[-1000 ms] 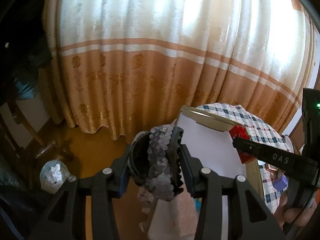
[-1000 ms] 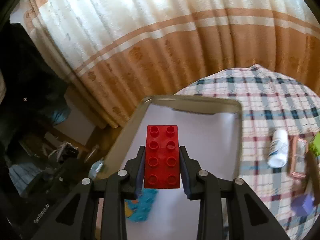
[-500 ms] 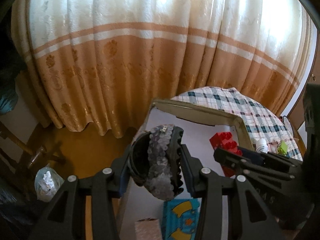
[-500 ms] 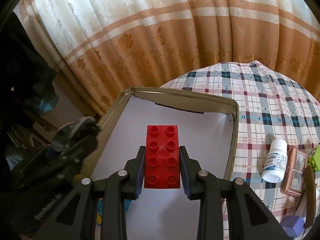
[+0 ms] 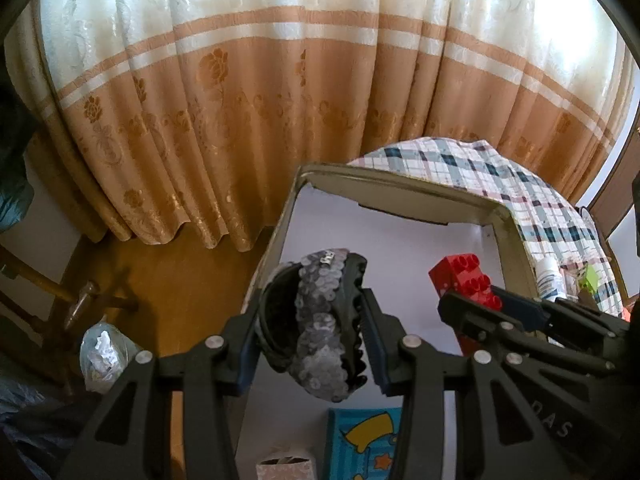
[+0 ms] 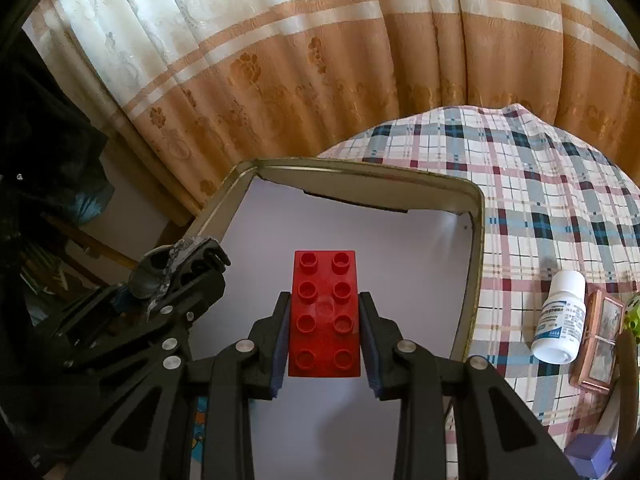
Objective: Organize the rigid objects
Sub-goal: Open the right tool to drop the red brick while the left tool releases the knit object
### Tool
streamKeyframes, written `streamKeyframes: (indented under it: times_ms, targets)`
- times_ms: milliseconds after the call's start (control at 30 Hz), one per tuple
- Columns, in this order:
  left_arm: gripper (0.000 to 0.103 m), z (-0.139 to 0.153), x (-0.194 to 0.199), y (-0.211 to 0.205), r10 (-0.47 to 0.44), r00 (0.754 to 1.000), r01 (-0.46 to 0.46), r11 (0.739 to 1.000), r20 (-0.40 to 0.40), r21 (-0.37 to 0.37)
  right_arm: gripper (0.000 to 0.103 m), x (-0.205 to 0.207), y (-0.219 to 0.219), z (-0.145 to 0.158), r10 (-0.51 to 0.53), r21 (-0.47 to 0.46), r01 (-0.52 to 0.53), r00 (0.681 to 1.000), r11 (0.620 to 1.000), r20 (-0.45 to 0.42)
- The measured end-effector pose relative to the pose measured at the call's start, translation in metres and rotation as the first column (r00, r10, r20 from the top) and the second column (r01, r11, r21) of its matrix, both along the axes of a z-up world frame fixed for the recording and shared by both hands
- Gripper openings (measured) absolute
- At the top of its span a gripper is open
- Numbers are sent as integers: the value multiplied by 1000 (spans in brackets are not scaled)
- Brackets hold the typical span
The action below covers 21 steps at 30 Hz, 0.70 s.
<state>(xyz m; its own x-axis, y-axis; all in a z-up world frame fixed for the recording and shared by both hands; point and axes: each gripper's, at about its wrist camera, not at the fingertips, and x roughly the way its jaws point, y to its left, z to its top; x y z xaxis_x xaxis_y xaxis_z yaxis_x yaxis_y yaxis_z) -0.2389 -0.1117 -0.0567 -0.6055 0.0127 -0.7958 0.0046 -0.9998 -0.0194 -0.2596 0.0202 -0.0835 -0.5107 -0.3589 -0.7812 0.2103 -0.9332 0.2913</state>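
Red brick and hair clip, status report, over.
Right gripper shut on red brick, over tin tray. Left gripper shut on sequined hair clip, alongside. Nothing blocking the tray floor ahead.

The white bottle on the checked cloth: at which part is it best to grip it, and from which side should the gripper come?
The white bottle lies on its side on the checked cloth, cap end toward the tray. Probably best: come from above and close across the round labelled body near its middle. A framed box lies close along its right, so that finger has little room.
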Motion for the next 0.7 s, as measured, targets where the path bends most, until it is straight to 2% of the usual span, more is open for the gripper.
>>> streamKeyframes:
  times_ms: [200, 300, 400, 467, 533, 567, 700]
  targets:
    - [46, 0, -2, 1, 7, 1000, -7, 1000, 10, -2, 35, -2, 4, -3, -3, -40, 3, 1000, 999, 13]
    - [51, 3, 0, 1, 15, 1000, -16, 1000, 22, 15, 37, 1, 11, -3, -20, -65, 21, 1000, 998, 18]
    - [62, 14, 8, -2, 28, 1000, -27, 998, -10, 53, 45, 9, 22, 4, -45, -116, 44, 999, 992, -5]
    - [86, 23, 15, -3, 68, 997, -66, 997, -46, 38, 52, 17, 31, 12, -72, -142, 66, 997, 988, -38]
    - [98, 33, 23, -5, 79, 992, -76, 996, -94, 38, 62, 28, 41, 20, -103, -173, 89, 992, 981, -73]
    - [99, 37, 27, -6, 80, 991, -76, 996, -110, 41, 68, 33, 45, 25, -117, -187, 98, 989, 977, -91]
    - [101, 52, 45, -20, 132, 977, -127, 991, -167, 45, 69, 58, 58, 42, -158, -188, 125, 972, 974, -171]
